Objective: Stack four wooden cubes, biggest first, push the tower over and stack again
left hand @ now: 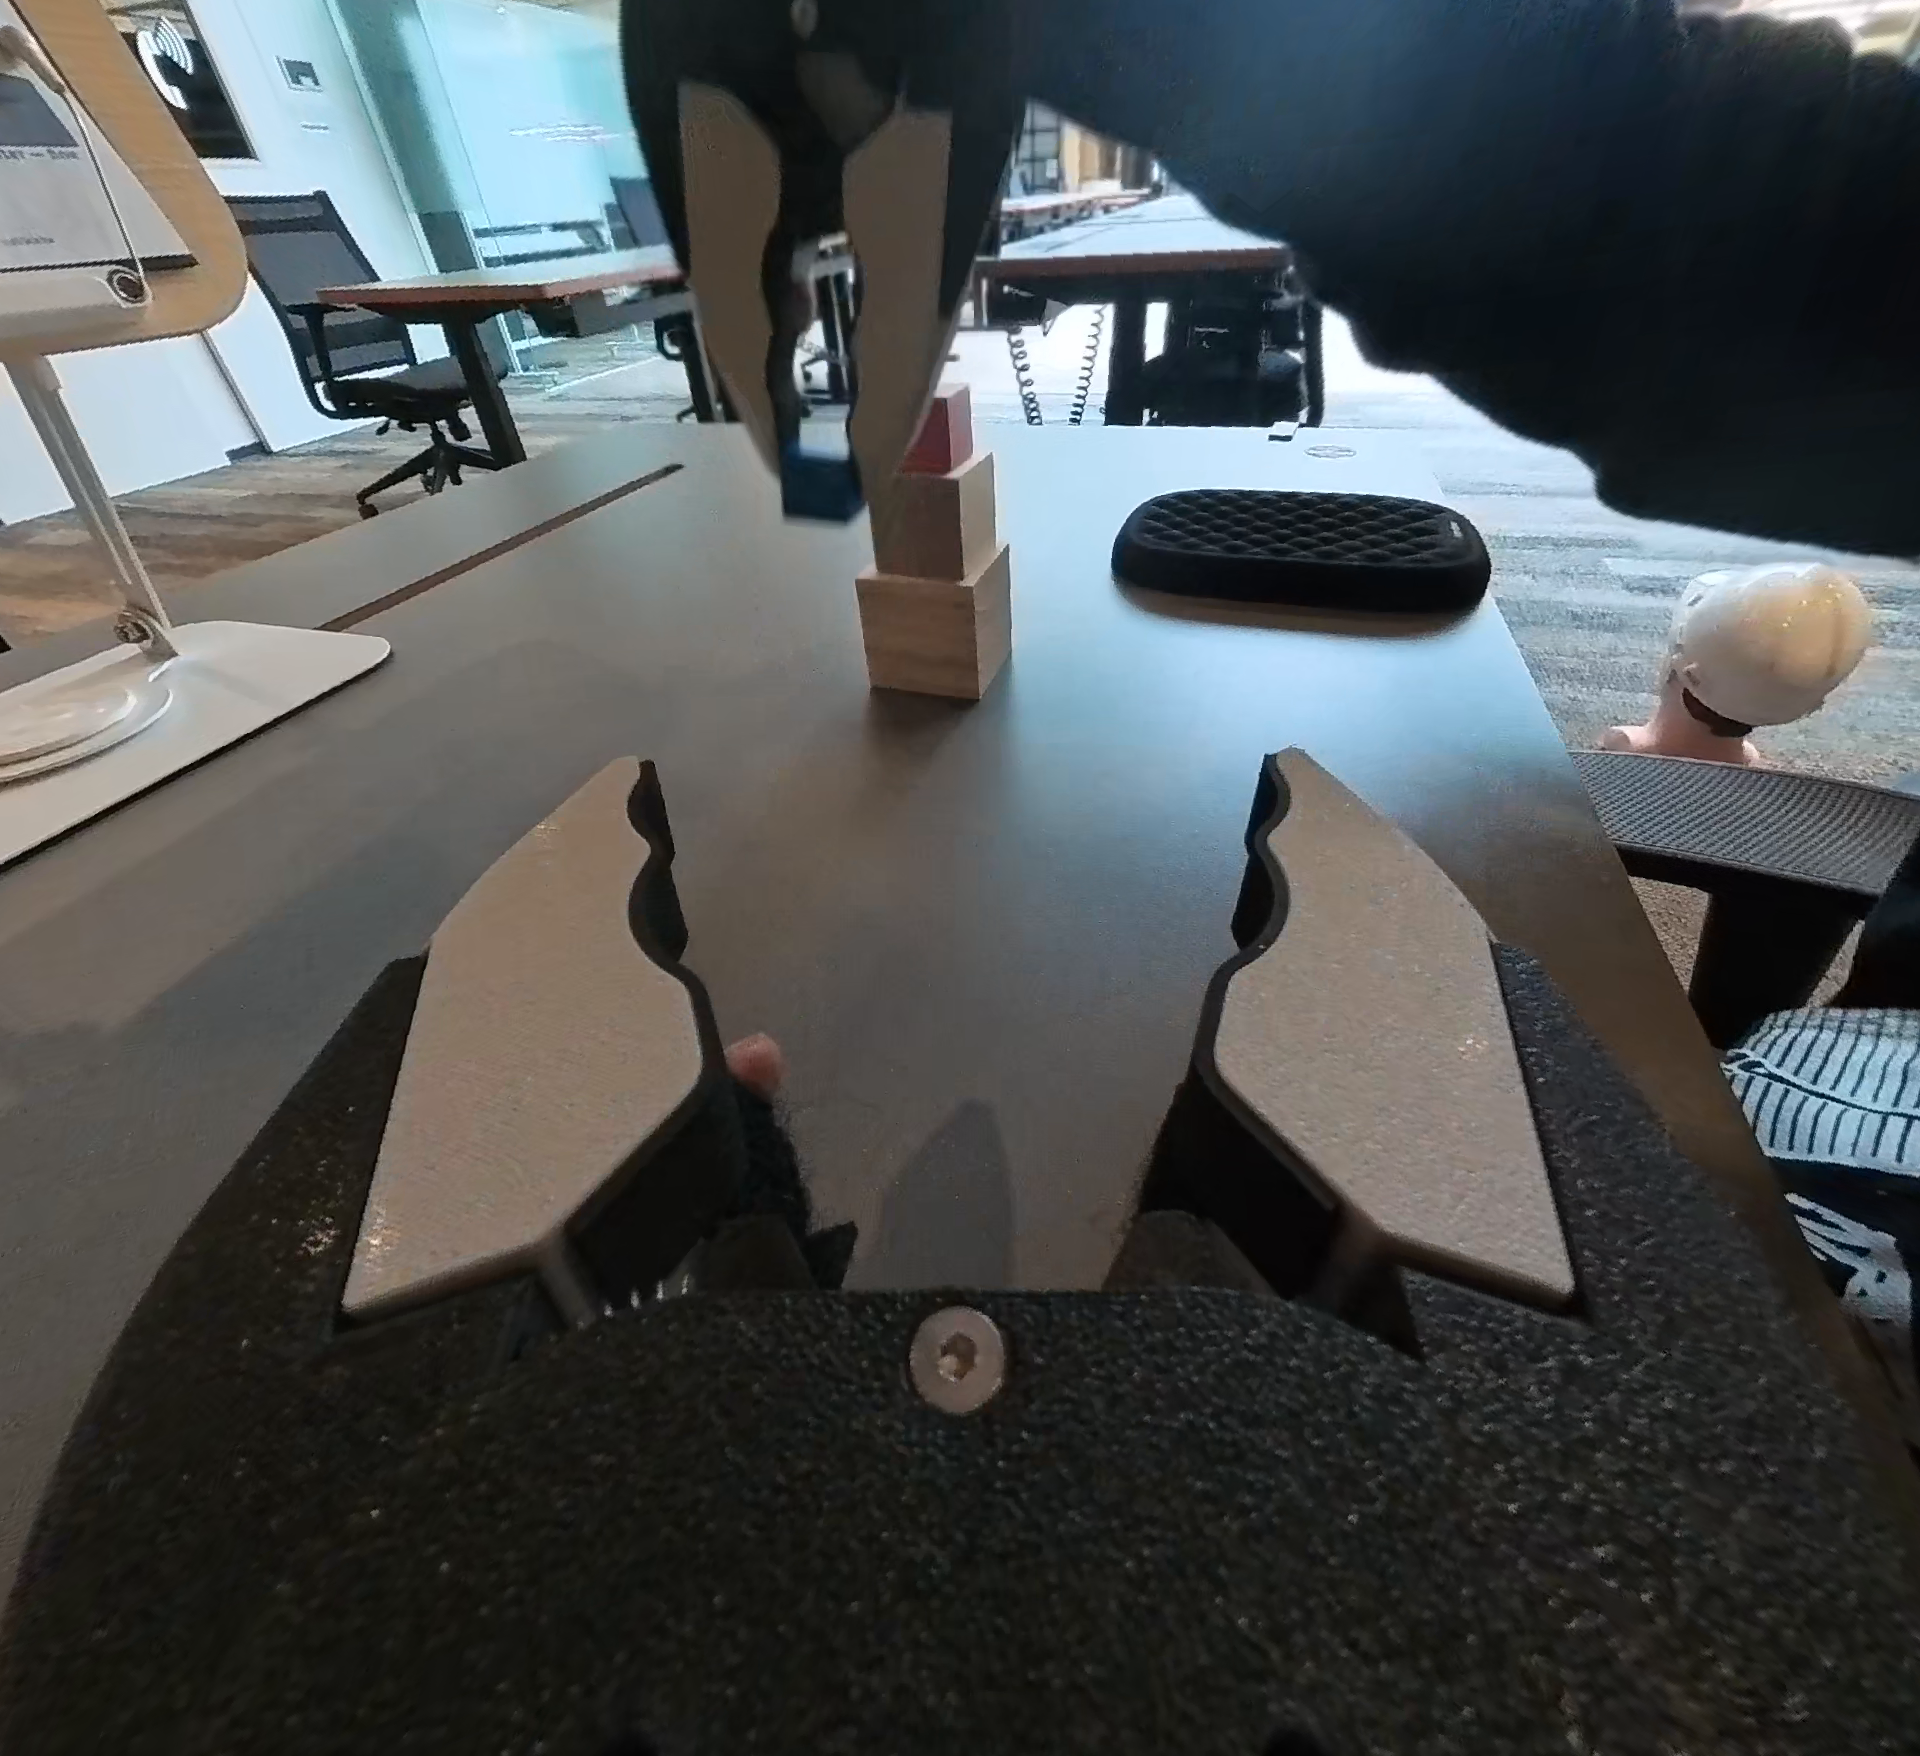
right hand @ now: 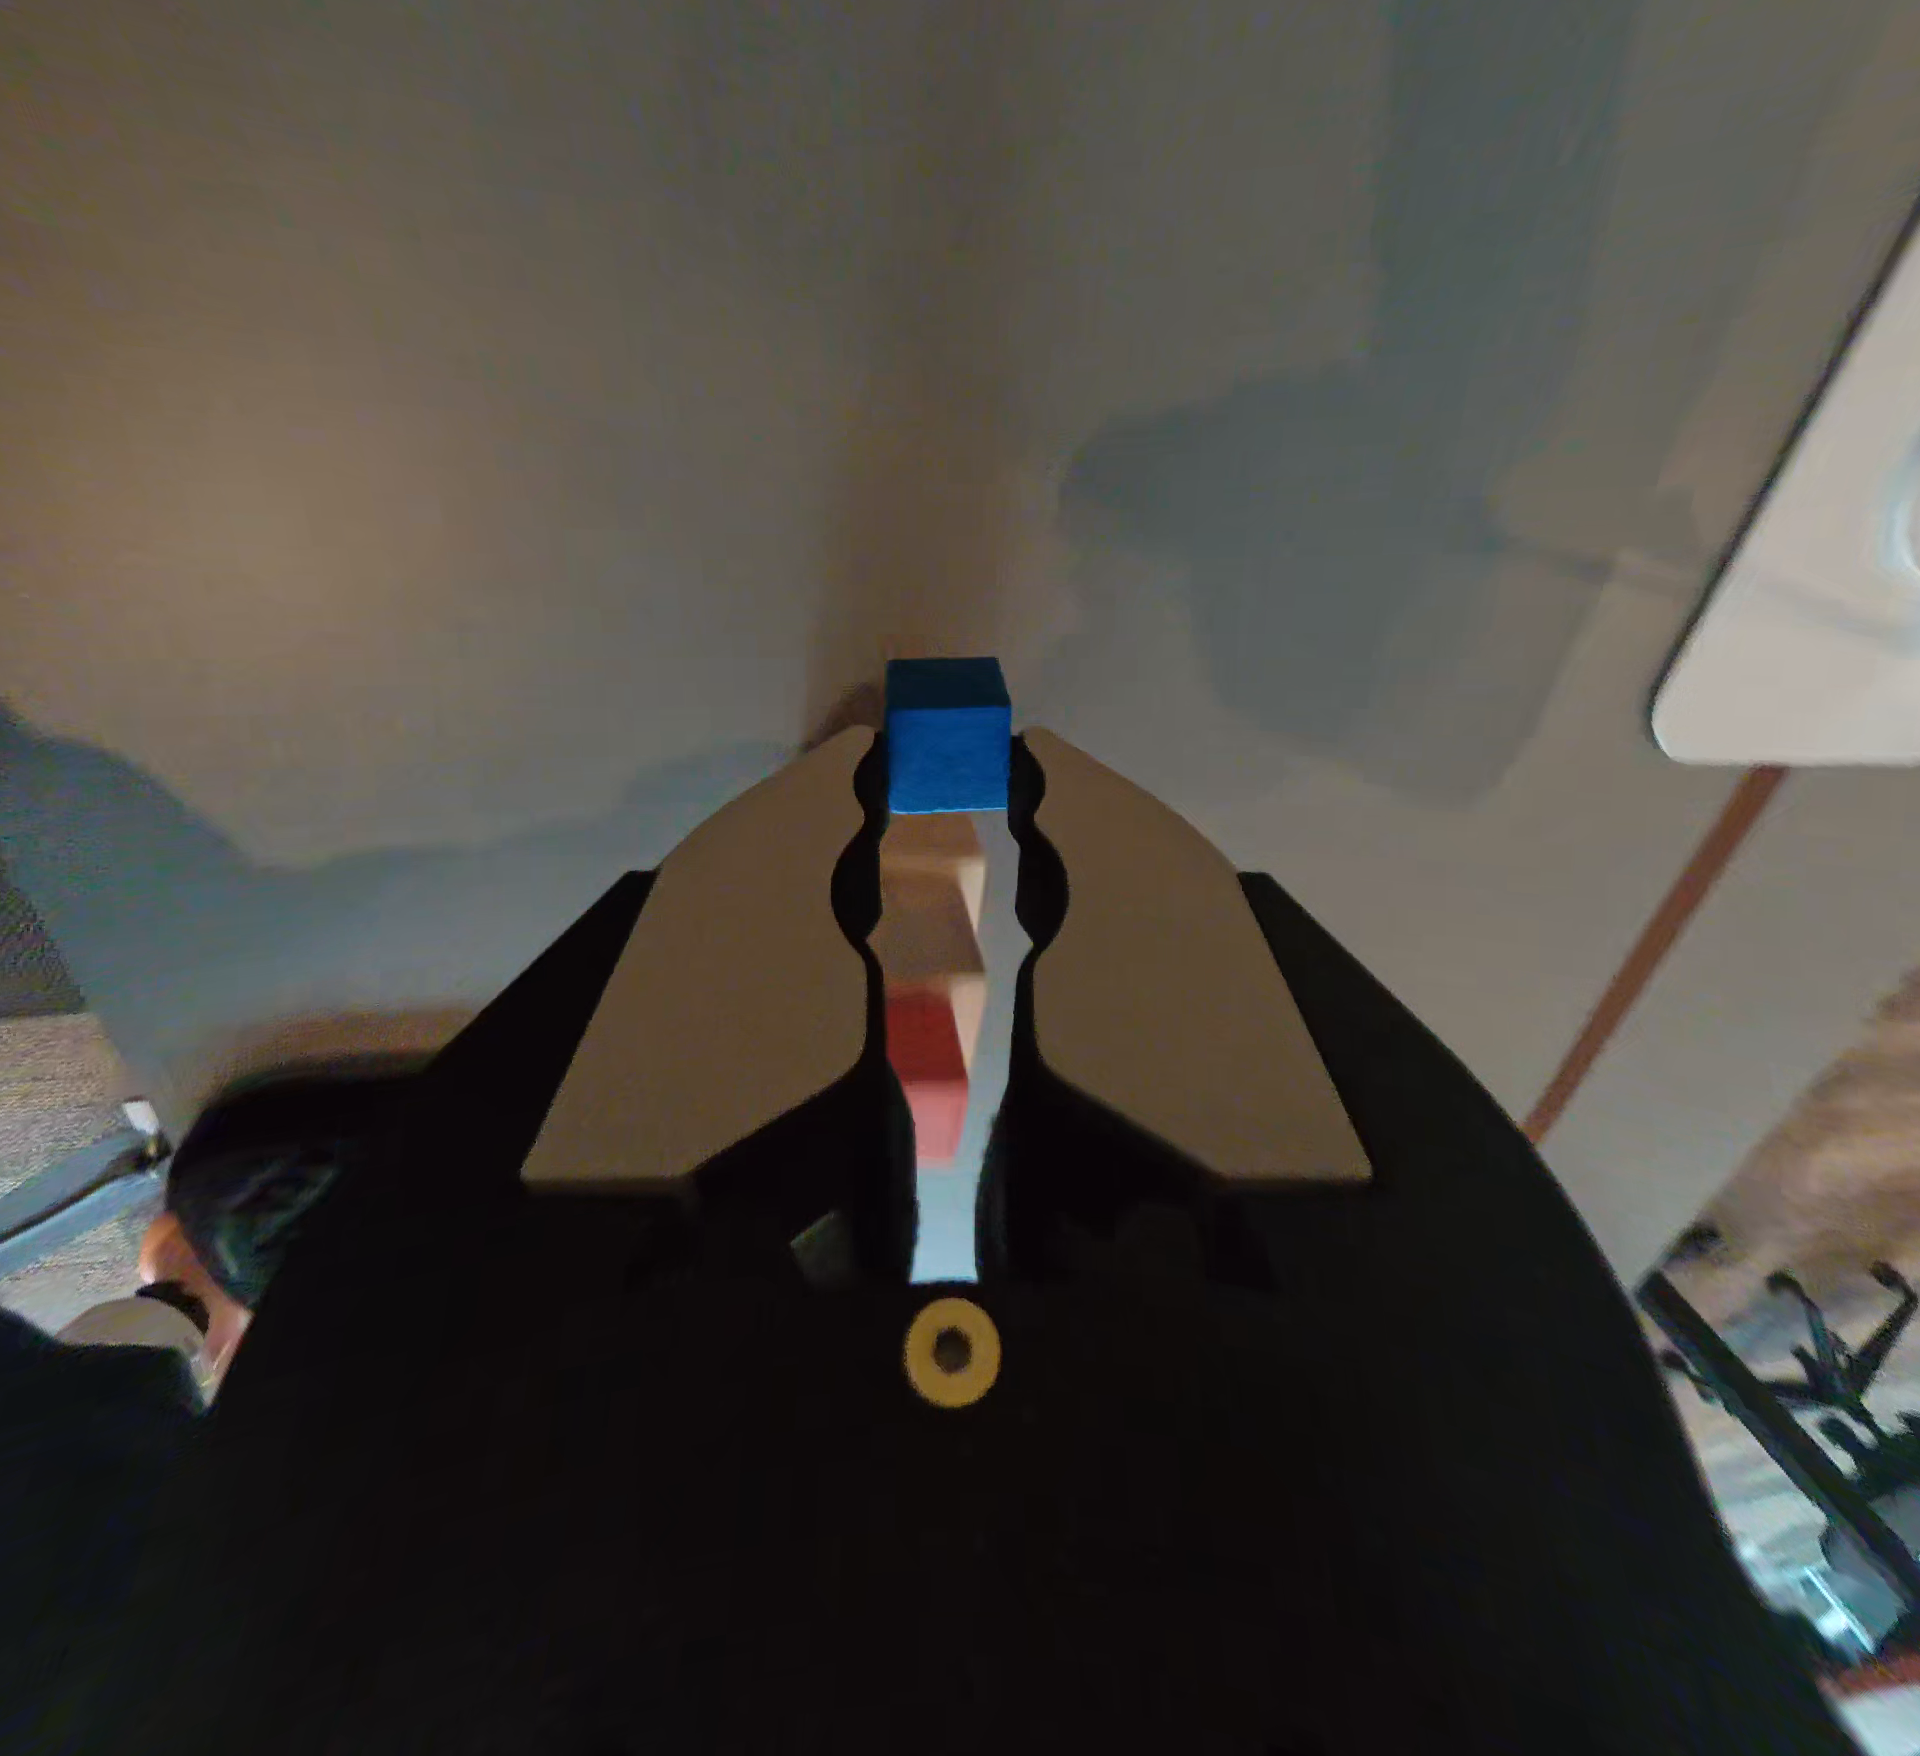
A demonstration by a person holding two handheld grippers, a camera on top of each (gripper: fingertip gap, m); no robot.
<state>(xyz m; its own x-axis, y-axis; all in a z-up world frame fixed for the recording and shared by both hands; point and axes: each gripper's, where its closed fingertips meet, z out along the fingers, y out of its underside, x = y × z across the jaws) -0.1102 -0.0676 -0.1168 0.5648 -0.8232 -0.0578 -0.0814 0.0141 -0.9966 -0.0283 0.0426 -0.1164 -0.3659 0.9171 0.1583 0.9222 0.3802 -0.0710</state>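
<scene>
Nearest the lens in the left wrist view, the left gripper (left hand: 961,833) fills the bottom of the frame, its fingers (left hand: 540,1031) spread wide with nothing between them, hovering low over the dark worktop (left hand: 623,719). Beyond it, at frame centre, stands a stack of three cubes: a big plain wooden cube (left hand: 930,631) on the worktop, a smaller plain cube (left hand: 940,517) on top of it, and a red cube (left hand: 945,439) on that. Coming down from the upper middle, the right gripper (left hand: 821,459) is clenched on a small blue cube (left hand: 819,485), held just left of the stack at about the height of the middle cube; whether it touches the stack cannot be told.

Only this view shows the black padded rest (left hand: 1299,548) at right, the white stand base (left hand: 187,698) at left, and a dark sleeve (left hand: 1455,200) across the upper right.

From the right wrist view, the right gripper (right hand: 948,761) pinches the blue cube (right hand: 948,756) at its fingertips, and the red cube (right hand: 925,1052) and a plain cube (right hand: 930,885) show through the gap between the fingers.
</scene>
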